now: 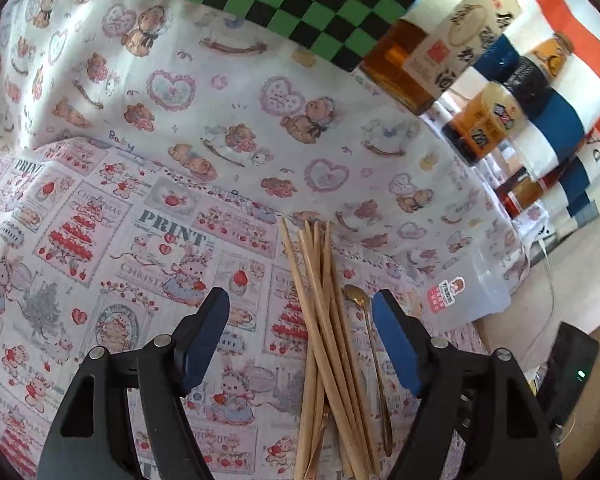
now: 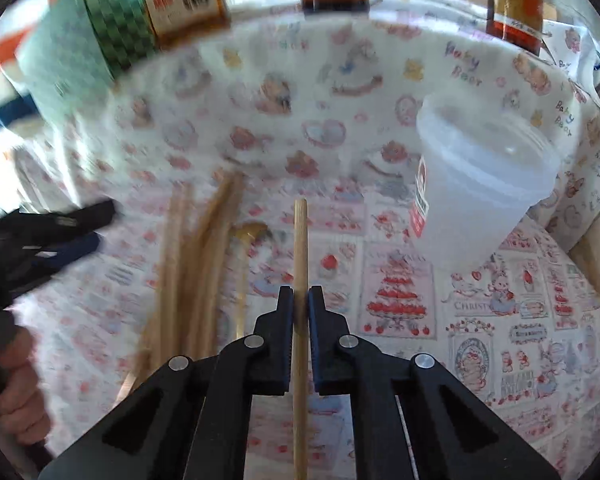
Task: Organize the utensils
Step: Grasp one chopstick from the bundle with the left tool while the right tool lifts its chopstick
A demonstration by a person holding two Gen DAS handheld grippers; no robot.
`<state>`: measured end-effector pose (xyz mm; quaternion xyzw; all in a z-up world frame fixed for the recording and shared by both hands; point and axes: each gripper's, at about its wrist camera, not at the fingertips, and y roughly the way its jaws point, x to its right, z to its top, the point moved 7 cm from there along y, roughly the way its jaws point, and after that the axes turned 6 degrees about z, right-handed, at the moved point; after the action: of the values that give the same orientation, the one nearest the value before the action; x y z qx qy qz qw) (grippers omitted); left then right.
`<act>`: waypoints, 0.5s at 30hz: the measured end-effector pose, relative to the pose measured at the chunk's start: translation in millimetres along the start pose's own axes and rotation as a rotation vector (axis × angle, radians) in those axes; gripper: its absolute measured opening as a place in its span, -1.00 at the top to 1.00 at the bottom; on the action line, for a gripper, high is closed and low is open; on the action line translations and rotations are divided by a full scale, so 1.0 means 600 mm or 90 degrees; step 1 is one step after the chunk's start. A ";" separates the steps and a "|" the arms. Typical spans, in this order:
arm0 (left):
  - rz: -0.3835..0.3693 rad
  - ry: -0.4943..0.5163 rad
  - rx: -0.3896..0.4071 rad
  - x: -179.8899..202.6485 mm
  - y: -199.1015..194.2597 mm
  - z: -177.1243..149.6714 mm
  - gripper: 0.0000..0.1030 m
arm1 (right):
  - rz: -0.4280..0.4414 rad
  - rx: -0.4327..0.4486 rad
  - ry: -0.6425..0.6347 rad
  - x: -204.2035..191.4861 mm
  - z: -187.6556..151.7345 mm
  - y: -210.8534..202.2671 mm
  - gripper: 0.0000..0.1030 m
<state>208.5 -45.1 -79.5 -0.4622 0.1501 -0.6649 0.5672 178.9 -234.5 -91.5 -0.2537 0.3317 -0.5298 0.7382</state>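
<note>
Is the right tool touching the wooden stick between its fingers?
Touching. The right wrist view shows the right tool closed on the single wooden stick, with both pads pressed against its sides and no gap showing.

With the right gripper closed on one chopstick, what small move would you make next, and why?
Probably lift the chopstick toward the plastic cup: the right gripper pinches it, while the other chopsticks and spoon lie loose.

We see bright daylight on the tablecloth (image 1: 220, 152), folds shadowed; left wrist view sharp; right wrist view motion-blurred left of the plastic cup (image 2: 480, 184); fisheye edges bend.
</note>
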 end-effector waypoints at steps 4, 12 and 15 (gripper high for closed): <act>0.020 -0.007 -0.019 0.015 0.019 0.019 -0.28 | 0.019 0.097 0.018 0.002 0.024 -0.067 0.84; 0.050 -0.055 -0.079 0.008 0.073 0.028 0.34 | 0.033 0.168 0.047 0.023 0.061 -0.113 0.84; 0.092 -0.033 -0.079 0.006 0.087 0.037 0.44 | 0.014 0.184 0.031 0.025 0.062 -0.115 0.84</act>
<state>258.4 -57.3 -104.0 -0.5013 0.2089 -0.5997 0.5877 168.0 -269.4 -20.7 -0.1282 0.2726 -0.5698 0.7646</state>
